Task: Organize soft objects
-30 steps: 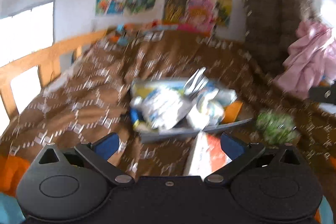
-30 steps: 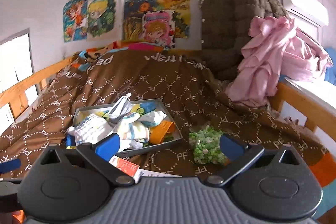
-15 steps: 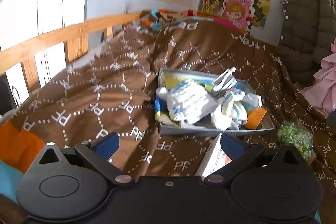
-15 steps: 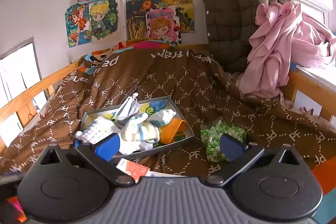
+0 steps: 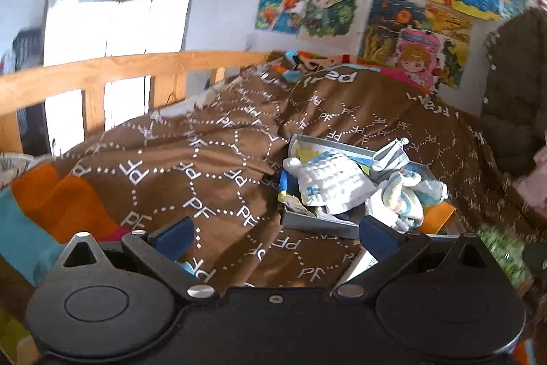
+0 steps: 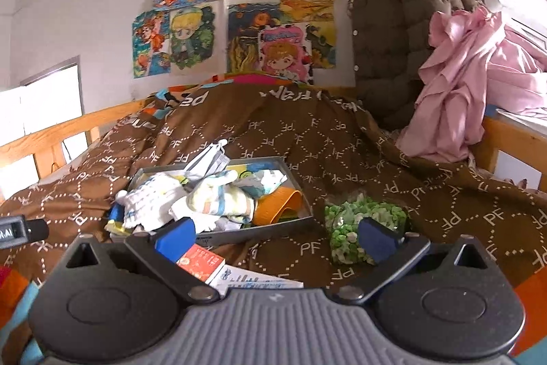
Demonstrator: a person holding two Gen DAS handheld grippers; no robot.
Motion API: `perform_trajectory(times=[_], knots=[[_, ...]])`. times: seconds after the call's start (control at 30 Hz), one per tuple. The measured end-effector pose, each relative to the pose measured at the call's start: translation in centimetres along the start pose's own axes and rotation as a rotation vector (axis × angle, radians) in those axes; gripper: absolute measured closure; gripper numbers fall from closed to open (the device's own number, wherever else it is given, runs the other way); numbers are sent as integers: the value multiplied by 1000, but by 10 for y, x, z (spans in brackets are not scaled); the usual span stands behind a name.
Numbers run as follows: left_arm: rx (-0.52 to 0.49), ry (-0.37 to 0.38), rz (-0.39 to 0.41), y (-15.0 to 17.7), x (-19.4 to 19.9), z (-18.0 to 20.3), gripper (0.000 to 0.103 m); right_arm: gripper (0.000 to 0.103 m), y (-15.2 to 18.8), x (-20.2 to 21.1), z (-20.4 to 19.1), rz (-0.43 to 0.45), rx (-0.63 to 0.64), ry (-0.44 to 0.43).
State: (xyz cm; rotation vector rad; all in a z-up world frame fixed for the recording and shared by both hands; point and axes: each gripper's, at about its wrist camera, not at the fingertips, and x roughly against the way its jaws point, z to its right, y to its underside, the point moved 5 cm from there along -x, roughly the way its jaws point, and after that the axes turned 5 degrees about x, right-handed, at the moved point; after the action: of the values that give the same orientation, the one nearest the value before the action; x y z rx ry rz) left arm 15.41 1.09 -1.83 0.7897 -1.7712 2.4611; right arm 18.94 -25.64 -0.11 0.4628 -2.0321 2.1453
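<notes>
A grey tray (image 6: 273, 228) (image 5: 318, 223) sits on the brown quilt, piled with a white knitted item (image 6: 150, 197) (image 5: 331, 180), striped socks (image 6: 218, 200) (image 5: 396, 200) and an orange piece (image 6: 280, 204). A green fluffy bundle (image 6: 359, 224) lies on the quilt to the right of the tray. My right gripper (image 6: 277, 235) is open, low in front of the tray and the bundle, holding nothing. My left gripper (image 5: 277, 233) is open too, over the quilt to the tray's left front.
A red and white box (image 6: 201, 262) and a white booklet (image 6: 253, 279) lie near the front. A brown padded jacket (image 6: 396, 50) and pink cloth (image 6: 461, 84) hang at the back right. Wooden rails (image 5: 119, 70) border the bed. The brown quilt (image 5: 212, 166) spreads left.
The left gripper has swung to the left, so the tray now sits at the right of its view. The right gripper has shifted slightly closer to the tray. Both stay open.
</notes>
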Motion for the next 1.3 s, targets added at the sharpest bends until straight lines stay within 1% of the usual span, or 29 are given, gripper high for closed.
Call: perform_trajectory(times=[0.07,0.2,0.33,0.43,0.57,0.67,1.0,1.17,1.3], knots=[[-12,9,3,8,-4,-2,1,0,3,-3,-1,-10,-10,-1],[-16,36,-27,15,-16,-3,1,0,9,-6,1,-10,-45,7],[-22,57,-41,20,-21,-3,1,0,18,-12,0,-10,-56,37],[-28,46,-58,23,-26,-5,1,0,23,-16,-3,-22,-59,32],[-19,32,-70,25,-30,-6,1,0,28,-19,-8,-25,-48,1],[-31,19,-73,27,-31,-5,1,0,31,-21,-10,-35,-52,-13],[-70,-2,-83,33,-35,-3,1,0,38,-29,-11,-70,-31,-23],[-86,-5,-101,37,-37,-3,1,0,43,-33,-10,-100,-33,-21],[-102,-21,-112,41,-38,-3,1,0,48,-36,-9,-116,-30,-30]])
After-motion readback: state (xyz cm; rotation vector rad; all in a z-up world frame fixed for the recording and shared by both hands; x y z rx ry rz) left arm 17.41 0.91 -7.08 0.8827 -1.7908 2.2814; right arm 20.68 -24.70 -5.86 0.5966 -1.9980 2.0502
